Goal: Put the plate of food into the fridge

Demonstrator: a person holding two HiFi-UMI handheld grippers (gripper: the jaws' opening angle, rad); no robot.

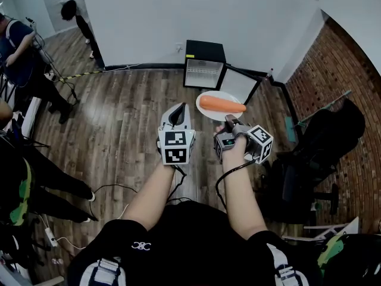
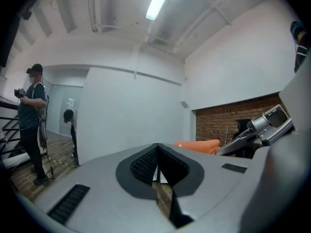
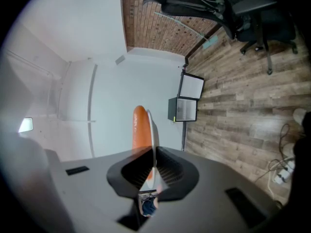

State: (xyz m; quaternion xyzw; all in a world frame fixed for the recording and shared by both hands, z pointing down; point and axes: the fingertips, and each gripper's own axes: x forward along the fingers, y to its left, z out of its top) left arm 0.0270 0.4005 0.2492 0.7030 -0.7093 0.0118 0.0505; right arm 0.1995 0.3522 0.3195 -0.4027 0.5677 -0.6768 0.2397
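A white plate (image 1: 209, 96) carrying an orange carrot (image 1: 221, 105) is held out in front of me, above the wooden floor. My right gripper (image 1: 229, 121) is shut on the plate's near rim. In the right gripper view the plate (image 3: 154, 127) stands edge-on between the pads, with the carrot (image 3: 140, 127) on its left side. A small black fridge (image 1: 204, 64) stands against the white wall ahead, its door (image 1: 241, 85) swung open to the right. The fridge (image 3: 183, 109) also shows beyond the plate. My left gripper (image 1: 177, 109) hovers left of the plate, shut and empty.
A black office chair (image 1: 321, 159) stands at the right by the brick wall (image 1: 351, 82). People stand at the left (image 1: 18, 52), with cables on the floor (image 1: 113, 189). One person (image 2: 31, 120) shows in the left gripper view.
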